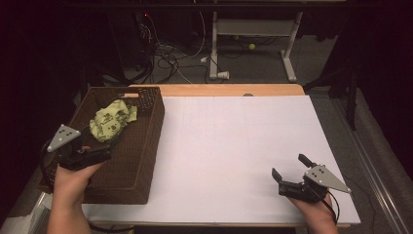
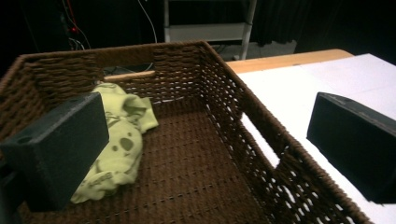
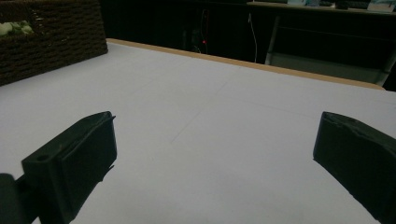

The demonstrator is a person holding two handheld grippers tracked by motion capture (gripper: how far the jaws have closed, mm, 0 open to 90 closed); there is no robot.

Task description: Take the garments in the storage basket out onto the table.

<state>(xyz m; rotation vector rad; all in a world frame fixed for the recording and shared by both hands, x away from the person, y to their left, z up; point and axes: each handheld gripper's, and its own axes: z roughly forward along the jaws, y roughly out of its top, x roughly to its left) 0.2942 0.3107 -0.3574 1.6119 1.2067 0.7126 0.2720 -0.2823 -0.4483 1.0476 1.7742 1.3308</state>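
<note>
The left gripper is hovering over the near half of the dark brown woven wicker basket, which is sitting at the left edge of the white table sheet. Its jaws are standing wide apart with nothing between them; in the left gripper view one jaw is hanging inside the basket and the other is reaching out past the right wall. The crumpled yellow-green printed cloth is lying in the far left part of the basket, against the far wall, just beyond the jaws and apart from them.

By my reading, the step in hand is the reach for the cloth: the gripper is pointing towards it but is not yet touching it. The next move is calling for the jaws to travel farther and slightly left, drop onto the bunched fabric, and close on a fold thick enough to lift without snagging the weave.

The right gripper is resting at the near right of the sheet, its jaws likewise spread wide and holding nothing, well apart from the basket.

Counting: one basket, one cloth, two grippers, one white sheet over one wooden tabletop that is showing as a strip along the far edge.
</note>
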